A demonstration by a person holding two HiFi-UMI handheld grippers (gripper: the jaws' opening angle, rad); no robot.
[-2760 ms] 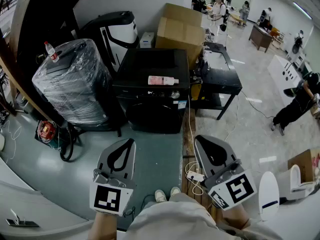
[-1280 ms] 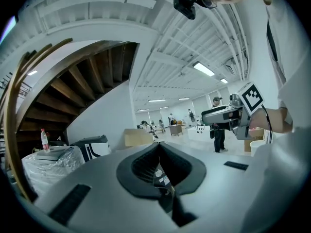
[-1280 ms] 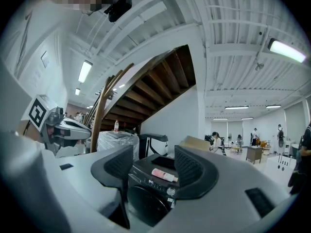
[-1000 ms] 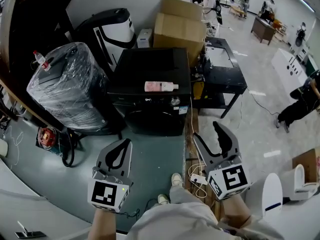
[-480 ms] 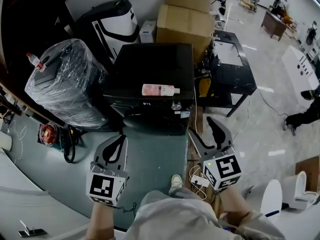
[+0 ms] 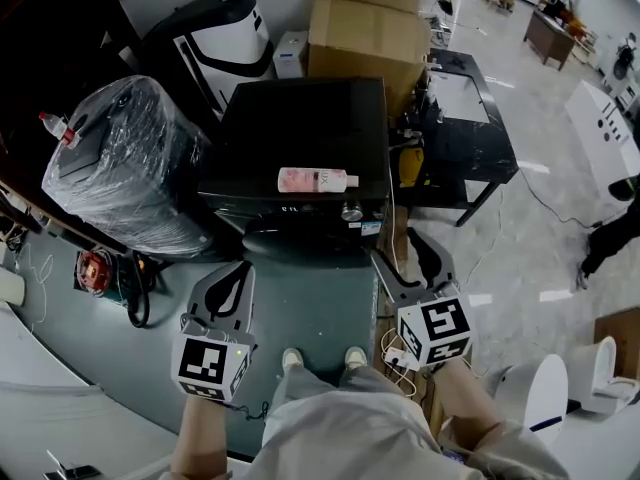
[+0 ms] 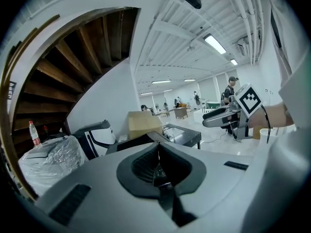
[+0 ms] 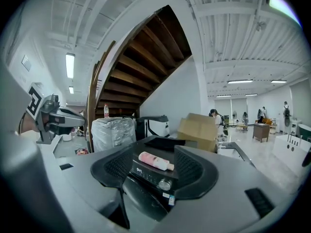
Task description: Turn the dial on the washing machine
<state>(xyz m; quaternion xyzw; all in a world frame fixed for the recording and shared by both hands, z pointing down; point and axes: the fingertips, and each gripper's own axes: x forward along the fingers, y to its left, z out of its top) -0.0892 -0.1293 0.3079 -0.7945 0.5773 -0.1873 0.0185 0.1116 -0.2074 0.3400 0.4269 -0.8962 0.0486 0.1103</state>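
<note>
The black washing machine (image 6: 300, 128) stands ahead of me, and its silver dial (image 6: 351, 211) sits at the right of the front panel. A pink bottle (image 6: 315, 179) lies on its top. My right gripper (image 6: 398, 249) is open, low and just right of the machine's front, short of the dial. In the right gripper view the dial (image 8: 165, 184) and the bottle (image 8: 154, 160) show between the spread jaws of the right gripper (image 8: 155, 173). My left gripper (image 6: 241, 268) is shut and empty, in front of the machine's left side. The left gripper (image 7: 158, 153) shows its jaws pressed together.
A plastic-wrapped bulky item (image 6: 120, 168) stands left of the machine, with cardboard boxes (image 6: 365, 28) behind and a black table (image 6: 460, 138) to the right. Cables and a power strip (image 6: 390, 353) lie on the floor by my feet (image 6: 320, 358). A white bin (image 6: 535, 398) is at lower right.
I have stepped closer to the washing machine. The right gripper went from shut to open and moved forward toward the dial. The left gripper stayed shut.
</note>
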